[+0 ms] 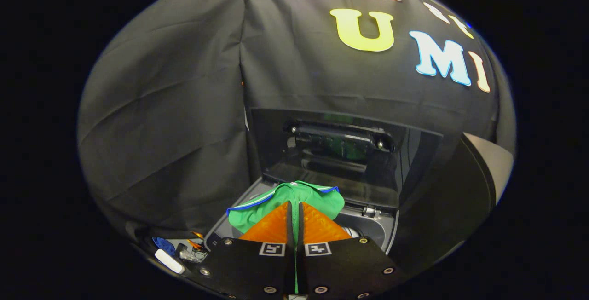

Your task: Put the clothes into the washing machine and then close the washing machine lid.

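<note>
Between my jaws, which are pressed together on it, I see the green garment (294,201) pinched and draped just ahead of the gripper (295,219), hanging over the washing machine (372,228) opening. Beyond it, the machine's lid (340,152) stands raised.

The gripper (294,208) has both fingers pinched tight on a green garment (322,199) with blue-and-white trim, held above the washing machine (377,231), whose dark lid (340,152) stands raised beyond it.
</note>
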Demonstrator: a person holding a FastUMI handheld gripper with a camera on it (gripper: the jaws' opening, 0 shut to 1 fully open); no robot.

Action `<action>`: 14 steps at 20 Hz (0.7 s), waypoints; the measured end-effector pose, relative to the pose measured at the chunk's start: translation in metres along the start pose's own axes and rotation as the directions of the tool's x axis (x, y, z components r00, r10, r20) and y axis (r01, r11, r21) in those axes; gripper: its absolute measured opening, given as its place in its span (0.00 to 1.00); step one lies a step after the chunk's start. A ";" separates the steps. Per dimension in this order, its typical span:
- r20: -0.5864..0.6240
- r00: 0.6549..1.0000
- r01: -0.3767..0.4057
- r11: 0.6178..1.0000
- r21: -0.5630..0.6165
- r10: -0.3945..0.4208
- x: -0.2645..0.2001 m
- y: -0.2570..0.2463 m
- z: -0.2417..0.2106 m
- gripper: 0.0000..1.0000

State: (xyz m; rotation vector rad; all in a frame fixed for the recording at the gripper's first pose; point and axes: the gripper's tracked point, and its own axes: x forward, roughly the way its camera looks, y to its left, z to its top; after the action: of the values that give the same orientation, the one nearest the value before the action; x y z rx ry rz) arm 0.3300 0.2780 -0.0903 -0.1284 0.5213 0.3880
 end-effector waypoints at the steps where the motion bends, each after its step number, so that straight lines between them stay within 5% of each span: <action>1: -0.027 1.000 0.007 1.000 0.007 -0.007 0.003 0.000 -0.009 0.02; 14: -0.190 0.979 0.073 0.997 -0.008 -0.073 0.043 -0.014 -0.084 0.14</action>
State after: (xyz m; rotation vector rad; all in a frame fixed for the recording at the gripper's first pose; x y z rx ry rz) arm 0.3309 0.2608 -0.1843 -0.1862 0.7034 0.3058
